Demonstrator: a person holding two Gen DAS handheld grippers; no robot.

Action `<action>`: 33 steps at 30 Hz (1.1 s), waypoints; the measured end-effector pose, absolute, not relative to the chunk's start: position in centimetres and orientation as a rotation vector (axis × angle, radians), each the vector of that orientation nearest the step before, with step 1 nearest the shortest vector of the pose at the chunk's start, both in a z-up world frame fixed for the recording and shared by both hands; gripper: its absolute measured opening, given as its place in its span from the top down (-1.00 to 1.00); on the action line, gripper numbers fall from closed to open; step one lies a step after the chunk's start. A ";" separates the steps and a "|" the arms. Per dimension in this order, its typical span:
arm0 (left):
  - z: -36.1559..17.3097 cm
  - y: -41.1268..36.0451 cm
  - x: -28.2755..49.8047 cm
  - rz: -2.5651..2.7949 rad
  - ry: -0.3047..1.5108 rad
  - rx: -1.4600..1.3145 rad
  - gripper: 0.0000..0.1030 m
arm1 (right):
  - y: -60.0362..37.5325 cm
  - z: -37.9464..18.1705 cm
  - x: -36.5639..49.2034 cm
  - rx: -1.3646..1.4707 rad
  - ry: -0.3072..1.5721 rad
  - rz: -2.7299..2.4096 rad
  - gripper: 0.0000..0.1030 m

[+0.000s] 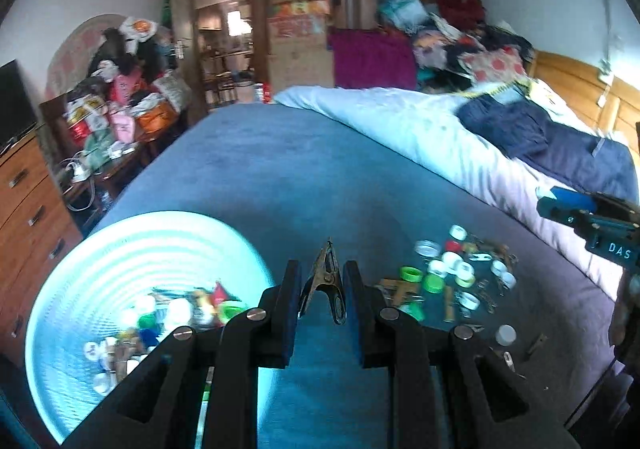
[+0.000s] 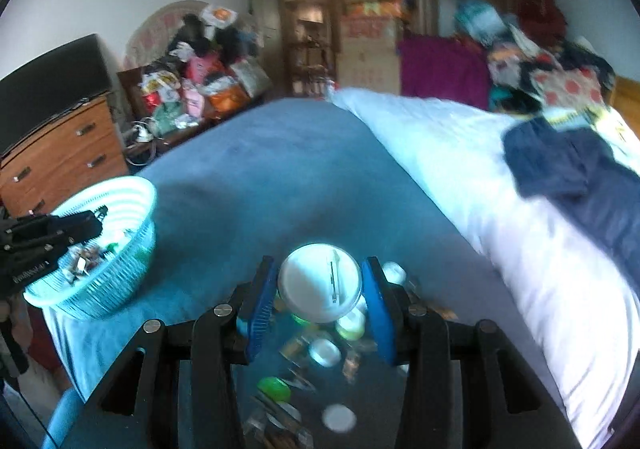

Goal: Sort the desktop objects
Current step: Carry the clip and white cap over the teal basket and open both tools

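Left gripper (image 1: 322, 289) pinches a clip (image 1: 327, 281); right gripper (image 2: 320, 289) clamps a white lid (image 2: 316, 281)

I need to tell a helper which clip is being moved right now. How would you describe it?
On the blue bedspread, beside the pale basket, find the left gripper. The metal clip is pinched between its black fingers, unlike those loose among the bottle caps.

A cluttered home bedroom

A bed (image 1: 304, 169) with a wooden headboard (image 1: 576, 89), heaped clothes (image 1: 452, 37) and a chest of drawers (image 2: 64, 153) are seen.
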State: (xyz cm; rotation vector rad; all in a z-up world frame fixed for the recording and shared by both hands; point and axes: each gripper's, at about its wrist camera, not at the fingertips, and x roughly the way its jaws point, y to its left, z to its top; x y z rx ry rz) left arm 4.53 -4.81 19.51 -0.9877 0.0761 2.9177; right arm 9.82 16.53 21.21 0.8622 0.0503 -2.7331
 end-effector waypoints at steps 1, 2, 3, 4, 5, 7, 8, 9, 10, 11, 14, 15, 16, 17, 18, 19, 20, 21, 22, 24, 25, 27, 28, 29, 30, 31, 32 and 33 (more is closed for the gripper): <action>19.8 -5.6 4.7 2.930 0.066 -0.987 0.57 | 15.4 21.7 9.6 0.849 0.063 -2.719 0.19; 20.1 -6.5 4.9 2.943 0.056 -0.988 0.57 | 14.3 22.3 9.4 0.834 0.074 -2.705 0.19; 20.4 -7.5 5.1 2.959 0.048 -0.988 0.57 | 13.2 22.8 9.2 0.823 0.083 -2.693 0.19; 20.5 -8.3 5.3 2.971 0.039 -0.989 0.57 | 12.1 23.2 9.0 0.814 0.092 -2.679 0.19; 20.8 -9.5 5.5 2.986 0.023 -0.992 0.57 | 11.0 23.6 8.8 0.806 0.102 -2.662 0.19; 21.2 -11.0 5.8 3.008 0.009 -0.997 0.57 | 8.7 24.3 8.5 0.790 0.127 -2.634 0.19; 21.3 -11.9 5.9 3.019 -0.001 -1.001 0.57 | 7.6 24.6 8.4 0.784 0.139 -2.619 0.19; 21.4 -12.9 6.1 3.033 -0.013 -1.002 0.57 | 6.5 24.9 8.3 0.779 0.148 -2.606 0.19; 21.5 -13.6 6.3 3.044 -0.022 -1.004 0.57 | 5.4 25.1 8.2 0.773 0.156 -2.590 0.19; 21.6 -14.8 6.4 3.057 -0.037 -1.013 0.57 | 4.2 25.3 8.1 0.771 0.164 -2.574 0.19; 21.8 -17.2 7.0 3.081 -0.068 -1.040 0.57 | 0.8 25.7 8.0 0.767 0.189 -2.528 0.19; 21.8 -17.9 7.1 3.083 -0.080 -1.048 0.57 | -0.4 25.8 7.9 0.769 0.194 -2.506 0.19; 21.8 -18.6 7.3 3.088 -0.092 -1.056 0.57 | -1.0 25.9 7.9 0.770 0.201 -2.494 0.19; 21.8 -19.3 7.3 3.093 -0.100 -1.066 0.57 | -2.2 26.0 7.8 0.772 0.210 -2.476 0.19; 21.8 -20.1 7.3 3.095 -0.108 -1.085 0.57 | -3.3 26.0 7.7 0.779 0.216 -2.454 0.19; 21.8 -20.5 7.5 3.096 -0.117 -1.095 0.57 | -4.1 26.0 7.6 0.784 0.219 -2.439 0.19; 21.7 -21.1 7.6 3.096 -0.125 -1.108 0.57 | -5.1 26.0 7.5 0.793 0.224 -2.419 0.19; 21.6 -21.7 7.5 3.092 -0.130 -1.134 0.57 | -6.0 25.9 7.3 0.805 0.227 -2.399 0.19; 21.4 -22.0 7.5 3.089 -0.131 -1.151 0.57 | -6.6 25.8 7.2 0.819 0.229 -2.381 0.19; 21.1 -22.7 7.3 3.076 -0.145 -1.198 0.57 | -8.3 25.4 7.0 0.864 0.259 -2.344 0.19; 20.9 -22.9 7.2 3.075 -0.146 -1.214 0.57 | -9.1 25.2 6.9 0.889 0.272 -2.324 0.19; 20.5 -23.6 7.0 3.064 -0.153 -1.259 0.57 | -10.2 24.6 6.7 0.931 0.295 -2.299 0.19; 20.3 -23.5 6.7 3.063 -0.152 -1.273 0.57 | -10.7 24.3 6.5 0.950 0.306 -2.288 0.19; 20.0 -23.8 6.7 3.055 -0.158 -1.294 0.57 | -11.3 24.0 6.4 0.966 0.312 -2.279 0.19; 19.8 -23.8 6.6 3.051 -0.164 -1.301 0.57 | -11.7 23.7 6.4 0.976 0.318 -2.275 0.19; 19.6 -23.8 6.4 3.050 -0.163 -1.307 0.57 | -12.0 23.6 6.3 0.980 0.321 -2.271 0.19; 19.5 -23.8 6.2 3.044 -0.162 -1.313 0.57 | -12.4 23.5 6.3 0.984 0.323 -2.268 0.19; 19.3 -23.9 6.2 3.042 -0.164 -1.319 0.57 | -12.6 23.4 6.2 0.988 0.325 -2.264 0.19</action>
